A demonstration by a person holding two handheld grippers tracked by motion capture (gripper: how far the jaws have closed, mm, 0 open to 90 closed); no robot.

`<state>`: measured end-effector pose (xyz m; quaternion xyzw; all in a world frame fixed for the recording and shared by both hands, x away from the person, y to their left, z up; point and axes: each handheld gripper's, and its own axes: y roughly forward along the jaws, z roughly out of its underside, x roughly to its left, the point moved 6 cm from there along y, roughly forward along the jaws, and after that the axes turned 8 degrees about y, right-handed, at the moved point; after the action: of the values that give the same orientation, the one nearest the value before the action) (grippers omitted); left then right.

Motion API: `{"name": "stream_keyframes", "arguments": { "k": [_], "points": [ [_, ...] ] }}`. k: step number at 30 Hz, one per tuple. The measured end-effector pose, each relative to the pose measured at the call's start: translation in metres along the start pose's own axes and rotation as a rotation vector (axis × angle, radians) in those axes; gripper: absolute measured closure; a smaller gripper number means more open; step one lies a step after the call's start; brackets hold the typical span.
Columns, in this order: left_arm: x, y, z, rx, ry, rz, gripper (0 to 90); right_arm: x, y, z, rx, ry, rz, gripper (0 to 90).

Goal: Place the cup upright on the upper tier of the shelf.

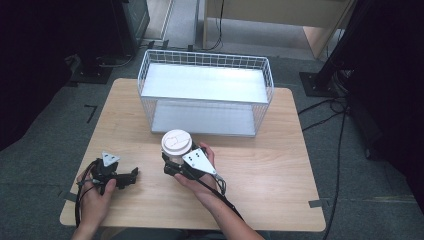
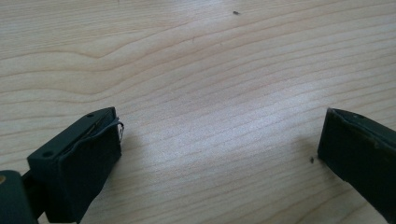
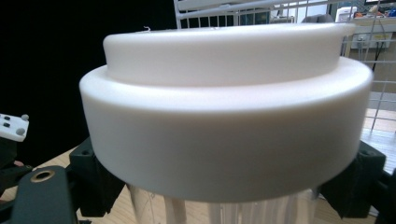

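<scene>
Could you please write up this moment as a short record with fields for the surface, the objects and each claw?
surface: light wooden table
rack: white two-tier wire shelf basket at the far side of the table, both shelves bare
cup: clear plastic cup with a white lid, upright, in front of the rack
right claw: jaws closed on the cup just below the lid
left claw: jaws wide apart over bare wood, holding nothing

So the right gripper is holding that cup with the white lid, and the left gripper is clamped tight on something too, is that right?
Not quite. The right gripper does hold the clear cup with the white lid, its jaws on either side just under the lid. But the left gripper holds nothing: the left gripper view shows its jaws spread wide apart over bare wooden table.
</scene>
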<state>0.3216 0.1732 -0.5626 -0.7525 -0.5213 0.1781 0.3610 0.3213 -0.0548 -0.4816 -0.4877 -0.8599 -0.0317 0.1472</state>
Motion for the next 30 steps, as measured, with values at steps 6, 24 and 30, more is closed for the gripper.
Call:
{"name": "stream_keyframes", "arguments": {
  "k": [6,24,30],
  "points": [
    [0.0,0.0,0.0,0.0,0.0,0.001,0.0,-0.003,-0.004,-0.013,-0.028,0.004,0.002,15.3],
    [0.0,0.0,0.0,0.002,0.0,0.002,0.0,-0.005,-0.022,-0.059,-0.119,-0.004,-0.022,15.5],
    [0.0,0.0,0.0,0.002,0.0,0.002,0.0,-0.007,-0.028,-0.08,-0.158,-0.017,-0.018,15.4]
  ]
}}
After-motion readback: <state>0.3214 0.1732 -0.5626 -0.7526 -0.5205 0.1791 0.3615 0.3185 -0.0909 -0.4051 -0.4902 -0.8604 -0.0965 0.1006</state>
